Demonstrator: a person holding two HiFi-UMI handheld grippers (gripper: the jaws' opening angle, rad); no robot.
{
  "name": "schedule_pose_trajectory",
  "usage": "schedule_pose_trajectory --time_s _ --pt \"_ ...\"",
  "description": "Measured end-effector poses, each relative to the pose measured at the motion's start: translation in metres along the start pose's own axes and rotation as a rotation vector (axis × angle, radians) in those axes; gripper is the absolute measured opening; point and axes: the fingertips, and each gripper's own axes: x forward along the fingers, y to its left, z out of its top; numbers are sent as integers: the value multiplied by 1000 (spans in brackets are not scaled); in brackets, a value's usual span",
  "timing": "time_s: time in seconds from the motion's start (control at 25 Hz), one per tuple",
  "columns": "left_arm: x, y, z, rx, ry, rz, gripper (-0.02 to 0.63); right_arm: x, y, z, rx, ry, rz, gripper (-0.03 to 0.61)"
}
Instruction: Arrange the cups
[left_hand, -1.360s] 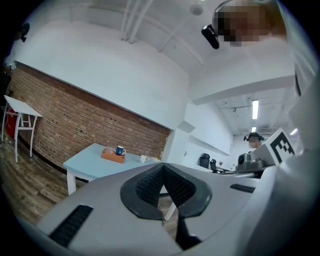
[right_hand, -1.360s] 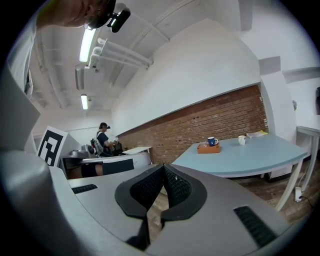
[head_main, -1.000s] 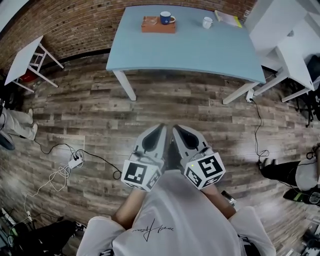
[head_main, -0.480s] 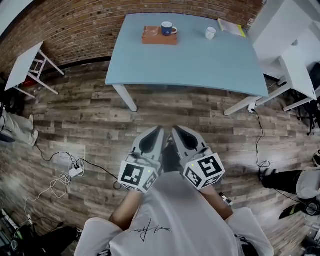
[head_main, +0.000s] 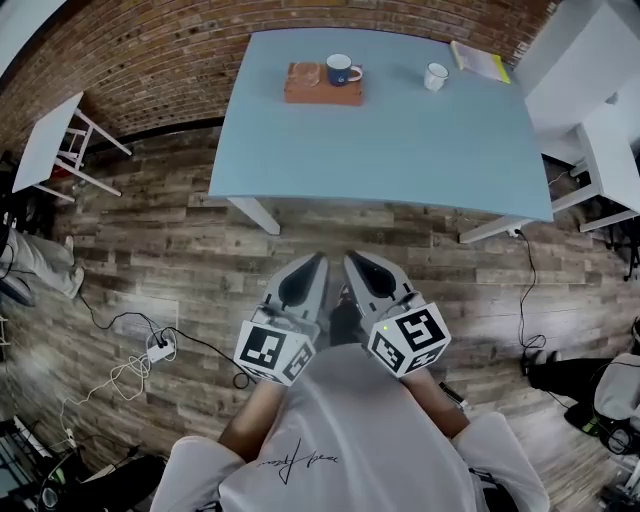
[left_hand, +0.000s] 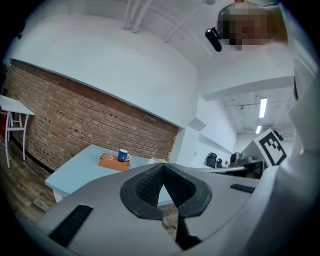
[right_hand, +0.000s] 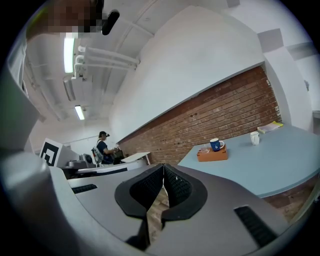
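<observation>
Approach under way: desk (head_main: 400, 150) looms nearer in the head view than a second ago; blue cup (head_main: 340, 70) on the orange tray (head_main: 322, 92) and white cup (head_main: 436, 76) are still well beyond reach; left tongs (head_main: 314, 262) and right tongs (head_main: 355, 262) are both pressed together, empty; arranging not yet begun.

A pale blue tabletop (head_main: 400, 150) carries three things near its far edge. A flat brown box (head_main: 318, 90) lies there, with a blue cup (head_main: 340, 69) on its right end. A white cup (head_main: 435, 76) stands well right of the box, and a yellow booklet (head_main: 480, 62) lies farther right, at the corner.
</observation>
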Motion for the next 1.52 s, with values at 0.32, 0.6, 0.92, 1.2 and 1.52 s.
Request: schedule_pose_trajectory --time_s 0.32,0.6,0.92,1.2,1.52 --pt "67 21 0 -45 14 8 8 33 -52 14 7 28 -13 21" --pt "99 35 -6 -77 49 26 8 45 -91 12 23 69 -35 21" --pt "112 41 -10 -80 90 49 8 47 -121 8 62 82 -97 21" --pt "124 50 -12 -99 100 15 8 59 -130 5 67 95 -122 21" --pt "165 77 3 -94 103 -38 8 92 -147 22 28 103 -137 21"
